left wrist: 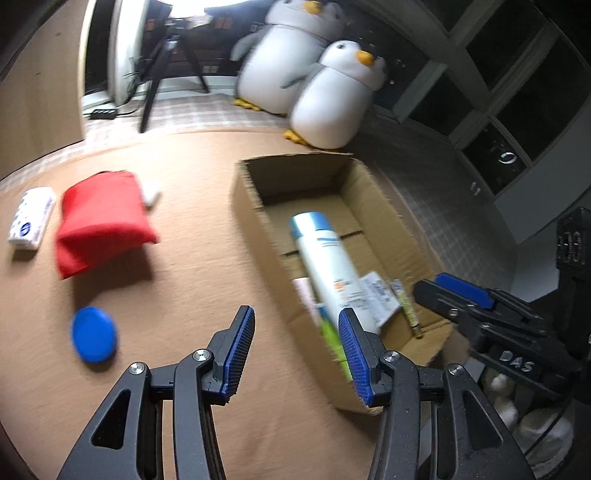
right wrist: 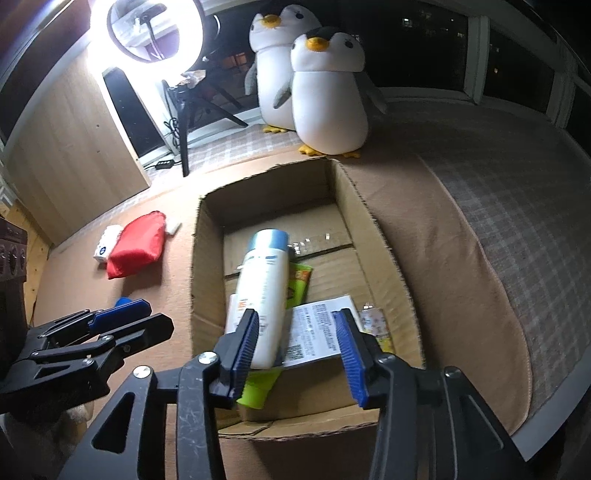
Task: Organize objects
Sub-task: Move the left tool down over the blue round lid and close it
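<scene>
An open cardboard box [left wrist: 373, 199] [right wrist: 354, 192] sits on the brown mat. Inside lie a white spray can with a light-blue cap [left wrist: 325, 254] [right wrist: 264, 280], a green tube [right wrist: 297, 284], a white printed packet [right wrist: 317, 328] and a small yellow item [left wrist: 408, 306]. On the mat to the left are a red pouch [left wrist: 98, 221] [right wrist: 136, 249], a blue round lid [left wrist: 94, 339] and a white tissue pack [left wrist: 31, 218] [right wrist: 105, 247]. My left gripper [left wrist: 295, 350] is open and empty over the mat at the box's left wall. My right gripper [right wrist: 297, 350] is open and empty above the box's near end.
Two plush penguins [left wrist: 325, 85] [right wrist: 325, 92] stand behind the box. A ring light [right wrist: 147, 29] on a tripod [left wrist: 162, 70] stands at the back left beside a wooden cabinet [right wrist: 74, 147]. A checked cushion [right wrist: 517, 206] spreads to the right.
</scene>
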